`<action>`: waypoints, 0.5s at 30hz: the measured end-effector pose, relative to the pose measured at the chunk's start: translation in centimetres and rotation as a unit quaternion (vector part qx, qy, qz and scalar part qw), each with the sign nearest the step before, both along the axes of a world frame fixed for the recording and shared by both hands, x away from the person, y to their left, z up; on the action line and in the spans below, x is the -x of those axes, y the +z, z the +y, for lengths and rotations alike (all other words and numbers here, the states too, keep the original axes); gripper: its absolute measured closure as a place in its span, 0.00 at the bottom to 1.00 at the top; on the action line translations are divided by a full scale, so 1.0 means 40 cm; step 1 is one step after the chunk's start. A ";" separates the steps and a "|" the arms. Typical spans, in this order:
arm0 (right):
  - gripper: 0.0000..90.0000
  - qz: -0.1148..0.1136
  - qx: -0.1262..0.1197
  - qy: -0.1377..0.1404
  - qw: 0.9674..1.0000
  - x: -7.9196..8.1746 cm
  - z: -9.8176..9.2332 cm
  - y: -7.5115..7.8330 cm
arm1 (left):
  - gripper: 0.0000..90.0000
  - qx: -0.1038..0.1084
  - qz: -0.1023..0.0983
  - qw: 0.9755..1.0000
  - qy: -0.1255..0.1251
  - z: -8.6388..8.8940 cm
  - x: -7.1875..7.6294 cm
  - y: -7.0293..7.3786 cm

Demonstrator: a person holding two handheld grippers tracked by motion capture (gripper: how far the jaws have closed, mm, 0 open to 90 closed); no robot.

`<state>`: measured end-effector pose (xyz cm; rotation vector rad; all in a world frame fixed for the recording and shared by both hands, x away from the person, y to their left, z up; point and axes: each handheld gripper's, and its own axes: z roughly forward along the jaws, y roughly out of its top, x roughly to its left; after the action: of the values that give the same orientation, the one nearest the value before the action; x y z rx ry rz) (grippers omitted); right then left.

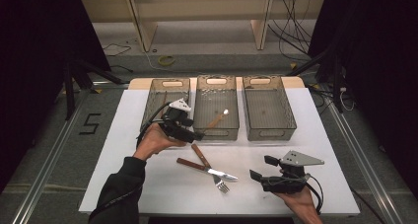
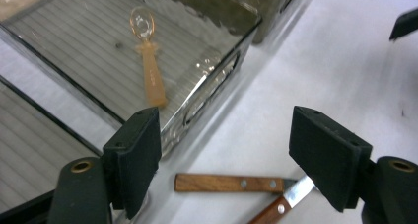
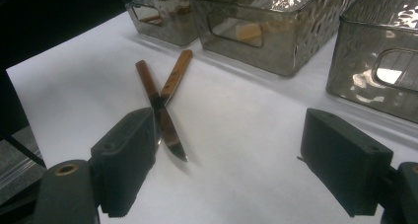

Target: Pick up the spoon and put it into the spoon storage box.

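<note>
Both tongs stand open with nothing between their jaws. The left gripper [image 1: 193,133] hangs over the front edge of the middle bin [image 1: 215,130], and its two black pads are wide apart. The right gripper [image 1: 262,168] waits low over the white table [image 1: 148,184], on the right side, and its pads are wide apart too.

A small spoon [image 2: 147,61] with an orange handle lies flat inside the middle bin. It touches no gripper. It looks like the spoon job is done.

Two things lie on the table, between the two hands. One is a knife [image 1: 207,168] with a brown wooden handle. The other is a fork [image 1: 209,168] with a brown wooden handle. They cross each other like an X. The knife lies mostly sideways, with its handle toward the left hand and its shiny blade toward the right hand. The fork runs from back to front, with its handle up near the bins and its prongs near the front.

The wooden handles lie just below the left gripper, very near. The right gripper is farther off, and the knife tip points its way. So I think the left hand has the easier reach. It would need to come down over one handle, with its pads on each side of it, across the long way.
</note>
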<state>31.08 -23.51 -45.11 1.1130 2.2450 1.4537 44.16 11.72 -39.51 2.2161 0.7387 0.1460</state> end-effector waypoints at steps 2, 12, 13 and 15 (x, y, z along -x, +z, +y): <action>0.25 0.000 0.000 0.000 1.000 0.000 0.000 0.000 | 0.30 -0.007 0.003 1.000 -0.007 0.004 0.006 -0.006; 0.25 -0.001 0.000 0.000 1.000 0.001 -0.001 0.001 | 0.29 -0.038 0.004 0.999 -0.024 0.022 0.029 -0.033; 0.25 -0.001 0.000 0.000 1.000 0.001 -0.001 0.001 | 0.29 -0.040 0.004 0.999 -0.027 0.024 0.030 -0.035; 0.25 0.000 -0.001 0.000 1.000 0.001 -0.001 0.001 | 0.28 -0.040 0.007 0.999 -0.030 0.025 0.034 -0.043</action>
<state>31.05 -23.56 -45.09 1.1150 2.2444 1.4549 42.79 12.71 -41.22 2.3142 0.6837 0.1329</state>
